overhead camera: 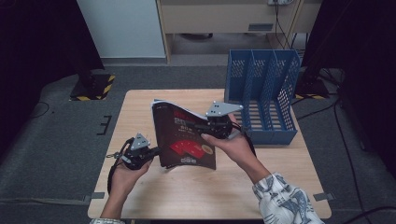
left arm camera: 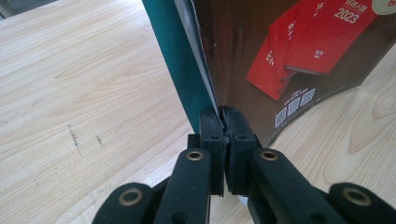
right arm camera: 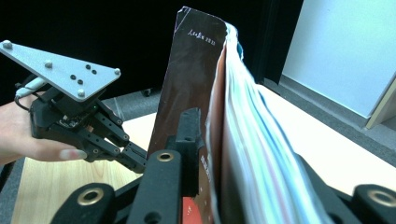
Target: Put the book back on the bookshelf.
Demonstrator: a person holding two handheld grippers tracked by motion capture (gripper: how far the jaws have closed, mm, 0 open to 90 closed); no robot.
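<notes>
place: lab or recording studio | signs: black curtains (overhead camera: 37, 42) on both sides | grey carpet (overhead camera: 51, 140) | stand base with hazard stripes (overhead camera: 92, 87) | loose cables (overhead camera: 345, 140) | bare wooden table (overhead camera: 140, 177)

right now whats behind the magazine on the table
Behind the magazine, held upright by the left gripper and right gripper, is bare wooden table, with a blue file rack back right. The strip of tabletop directly behind it is hidden.

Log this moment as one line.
left gripper: shut on magazine | right gripper: shut on magazine | magazine: upright on table | file rack: behind
</notes>
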